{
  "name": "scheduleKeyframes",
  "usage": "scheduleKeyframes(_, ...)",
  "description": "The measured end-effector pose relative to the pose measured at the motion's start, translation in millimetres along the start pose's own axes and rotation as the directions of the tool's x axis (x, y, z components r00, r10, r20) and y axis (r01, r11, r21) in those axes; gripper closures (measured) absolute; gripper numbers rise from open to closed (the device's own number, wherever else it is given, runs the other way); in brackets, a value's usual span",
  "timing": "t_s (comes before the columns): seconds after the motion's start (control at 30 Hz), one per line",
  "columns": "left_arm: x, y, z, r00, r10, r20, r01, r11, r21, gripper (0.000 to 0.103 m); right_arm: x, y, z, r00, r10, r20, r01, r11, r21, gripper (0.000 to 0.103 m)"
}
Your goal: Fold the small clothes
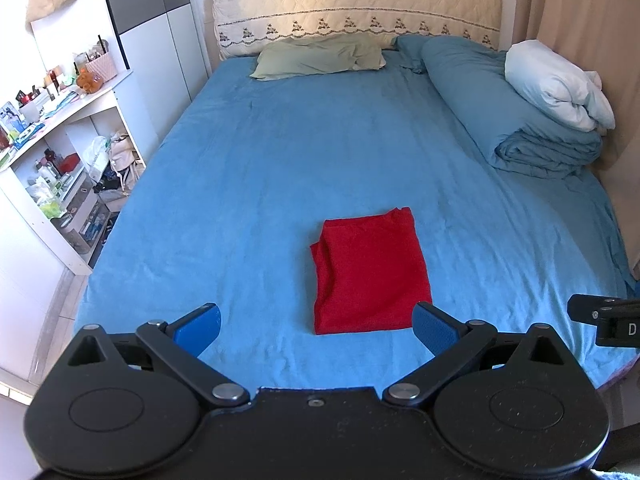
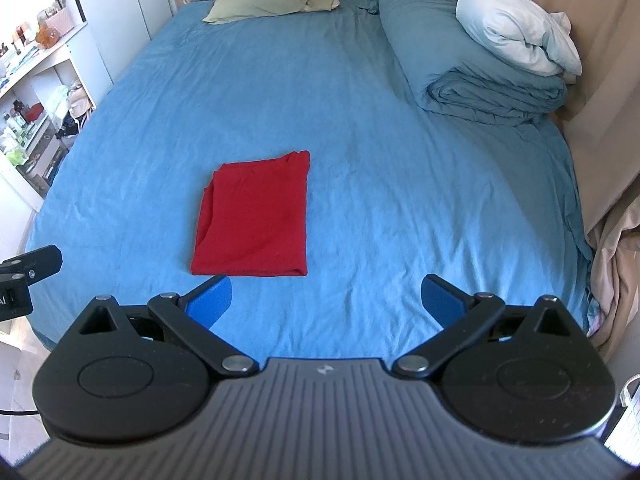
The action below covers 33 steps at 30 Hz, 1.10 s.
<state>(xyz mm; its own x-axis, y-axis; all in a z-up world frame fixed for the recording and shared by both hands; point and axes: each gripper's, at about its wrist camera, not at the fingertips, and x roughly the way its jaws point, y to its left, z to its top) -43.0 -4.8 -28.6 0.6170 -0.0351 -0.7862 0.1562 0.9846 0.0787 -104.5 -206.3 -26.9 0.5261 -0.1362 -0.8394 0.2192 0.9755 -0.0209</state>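
Blue rubbery pads line the fingers of both tools, and both are spread wide with nothing between them: the left hand-held gripper [image 1: 316, 326] hangs above the near edge of the bed, its right pad [image 1: 434, 326] just beside the near right corner of the red garment [image 1: 370, 272], while the right hand-held gripper [image 2: 326, 300] hovers a little to the right, its left pad [image 2: 212, 300] just short of the cloth's near edge. Neither touches the fabric. That red garment [image 2: 254, 218] lies folded into a neat rectangle on the blue bedsheet [image 2: 380, 140], toward the near middle of the bed, with loose layers showing along its left side. Farther off, a pale green pillow [image 1: 320, 58] rests by the quilted cream headboard [image 1: 356, 12], and a rolled blue duvet [image 1: 512, 120] with a white pillow [image 1: 556, 84] on top sits along the right side. White shelves [image 1: 68, 152] cluttered with bottles stand left of the bed.
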Motion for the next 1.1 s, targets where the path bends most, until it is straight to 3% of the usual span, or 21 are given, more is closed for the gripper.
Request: scheduleKeyframes(1.1, -4.4, -3.8, -1.3, 1.000, 0.015, 0.025, -0.015, 1.000, -0.002, 0.000, -4.7, 4.5, -1.2, 1.000, -0.010, 0.020, 0.010, 1.000, -0.004, 0.000)
